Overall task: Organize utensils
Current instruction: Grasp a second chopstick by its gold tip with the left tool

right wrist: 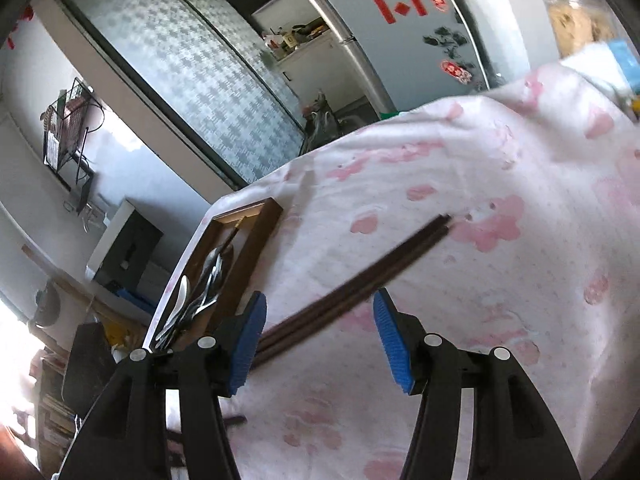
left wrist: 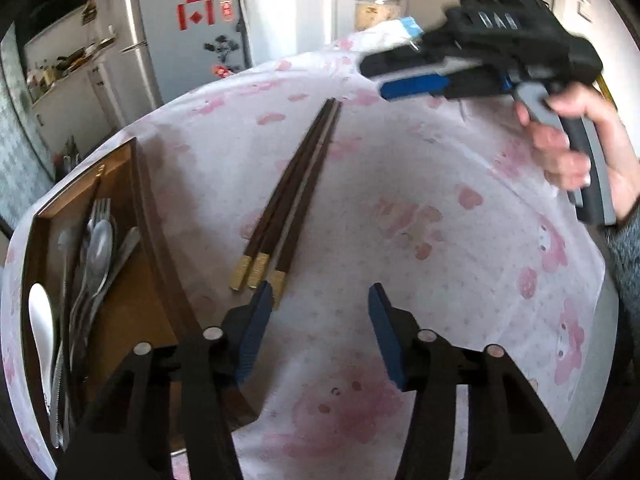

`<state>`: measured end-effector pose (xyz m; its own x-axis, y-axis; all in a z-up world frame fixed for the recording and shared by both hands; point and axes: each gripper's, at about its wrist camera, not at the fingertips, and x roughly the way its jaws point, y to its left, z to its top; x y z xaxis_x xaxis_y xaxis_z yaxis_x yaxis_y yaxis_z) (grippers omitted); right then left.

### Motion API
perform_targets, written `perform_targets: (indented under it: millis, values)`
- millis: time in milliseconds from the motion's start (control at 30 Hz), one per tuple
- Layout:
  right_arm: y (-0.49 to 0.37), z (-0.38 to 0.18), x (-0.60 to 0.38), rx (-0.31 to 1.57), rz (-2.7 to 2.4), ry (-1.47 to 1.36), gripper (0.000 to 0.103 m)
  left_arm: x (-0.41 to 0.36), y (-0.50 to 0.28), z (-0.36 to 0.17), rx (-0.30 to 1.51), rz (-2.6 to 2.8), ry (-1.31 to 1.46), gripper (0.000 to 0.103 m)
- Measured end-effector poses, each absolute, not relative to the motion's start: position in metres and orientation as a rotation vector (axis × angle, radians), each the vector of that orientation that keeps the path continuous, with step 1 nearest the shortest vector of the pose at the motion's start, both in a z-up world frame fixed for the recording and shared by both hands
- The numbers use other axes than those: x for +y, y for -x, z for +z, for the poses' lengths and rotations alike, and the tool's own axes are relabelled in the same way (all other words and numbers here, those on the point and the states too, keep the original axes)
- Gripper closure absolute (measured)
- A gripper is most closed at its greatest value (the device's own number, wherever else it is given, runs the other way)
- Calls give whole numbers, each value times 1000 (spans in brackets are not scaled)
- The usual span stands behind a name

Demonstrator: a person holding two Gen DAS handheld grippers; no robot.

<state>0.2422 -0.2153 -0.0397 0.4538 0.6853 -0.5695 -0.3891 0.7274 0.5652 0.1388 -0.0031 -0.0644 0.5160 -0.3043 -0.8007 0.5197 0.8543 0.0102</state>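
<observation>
Three dark wooden chopsticks (left wrist: pixel 294 192) with gold-banded ends lie together on the pink-patterned tablecloth (left wrist: pixel 420 200). My left gripper (left wrist: pixel 320 296) hovers open just right of their gold ends, nothing between its blue pads. A wooden tray (left wrist: pixel 138 184) at the left holds metal spoons and forks (left wrist: pixel 96 256) and a white spoon (left wrist: pixel 42 320). In the right wrist view the chopsticks (right wrist: pixel 360 280) run under my right gripper (right wrist: pixel 320 304), which is open and empty above them; the tray (right wrist: pixel 248 248) is beyond its left finger. That right gripper (left wrist: pixel 376 76) also shows at the upper right, held by a hand (left wrist: pixel 568 148).
The table's far edge (right wrist: pixel 360 132) drops off toward a fridge (left wrist: pixel 188 32) with red stickers and a patterned glass door (right wrist: pixel 180 72). A glass jar (left wrist: pixel 376 12) and a white-and-blue packet (left wrist: pixel 404 28) sit at the table's far end.
</observation>
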Motion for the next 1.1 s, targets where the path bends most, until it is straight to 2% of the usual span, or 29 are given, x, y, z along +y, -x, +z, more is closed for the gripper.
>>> perform_targets:
  millis: [267, 433, 467, 533, 567, 600, 800, 1100]
  values:
    - [-244, -50, -227, 895, 663, -389, 46, -1, -143, -65, 916, -452, -268, 50]
    - [-240, -51, -223, 896, 626, -323, 46, -3, -145, -69, 919, -454, -263, 57]
    - [-239, -52, -223, 897, 622, -315, 46, -4, -145, -69, 920, -458, -261, 62]
    - [-238, -54, -223, 899, 623, -313, 46, -7, -144, -69, 915, -471, -260, 78]
    - [-238, -55, -223, 900, 622, -311, 46, -10, -143, -69, 911, -476, -269, 90]
    - [-238, -55, -222, 901, 619, -306, 46, -13, -143, -69, 909, -477, -275, 95]
    - [-237, -61, -221, 923, 630, -320, 46, -23, -136, -64, 883, -494, -282, 96]
    - [-241, -81, -202, 1016, 722, -531, 47, -29, -126, -39, 820, -536, -190, 97]
